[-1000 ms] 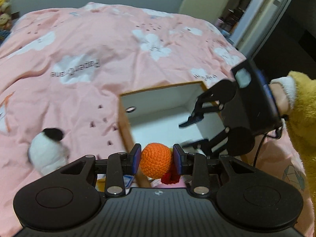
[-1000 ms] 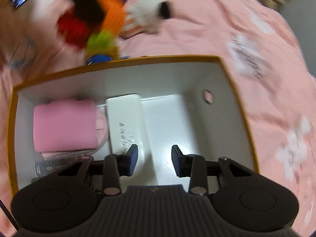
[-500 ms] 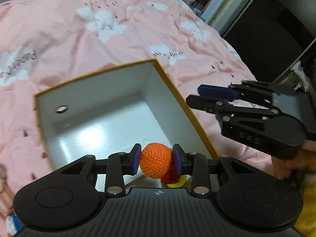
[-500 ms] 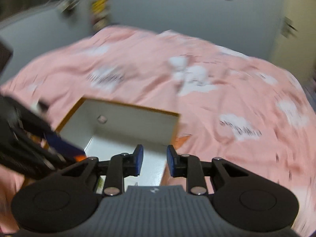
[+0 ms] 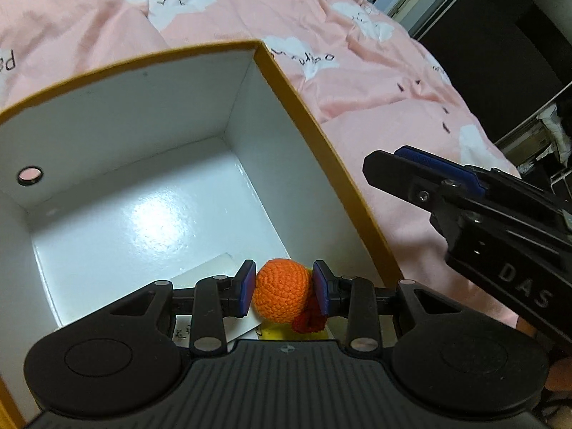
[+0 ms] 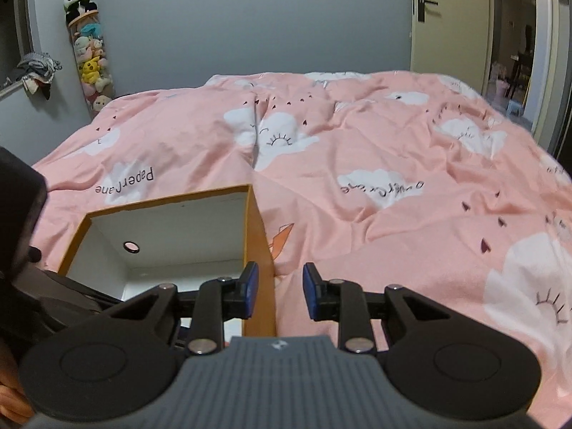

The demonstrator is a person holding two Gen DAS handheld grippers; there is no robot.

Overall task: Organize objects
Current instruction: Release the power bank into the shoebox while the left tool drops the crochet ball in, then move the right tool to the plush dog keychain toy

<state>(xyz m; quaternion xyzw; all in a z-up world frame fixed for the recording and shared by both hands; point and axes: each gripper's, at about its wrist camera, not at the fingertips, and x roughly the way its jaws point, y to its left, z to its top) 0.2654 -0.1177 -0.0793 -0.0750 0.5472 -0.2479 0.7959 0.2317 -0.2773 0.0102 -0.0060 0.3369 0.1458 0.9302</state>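
Observation:
An orange crochet toy [image 5: 280,295] with red and yellow parts below it sits between the blue pads of my left gripper [image 5: 283,291], which is shut on it. It hangs over the near right corner of an open box [image 5: 307,114] with white inside and an orange-brown rim, above a white card [image 5: 214,271] on the box floor. My right gripper [image 6: 278,295] has a narrow gap between its fingers and holds nothing. It hovers over the box's right wall [image 6: 255,236]. In the left wrist view the right gripper [image 5: 429,178] shows side-on, right of the box.
The box lies on a bed with a pink cloud-print duvet [image 6: 393,150]. A tube of plush toys [image 6: 91,60] stands in the far left corner by the grey wall. A doorway [image 6: 511,53] opens at the far right. The left gripper's dark body [image 6: 21,221] is close on the left.
My left gripper has come down and forward with the toy, from outside the box to over it. My right gripper has rolled upright, left the box's inside for its right wall, and narrowed.

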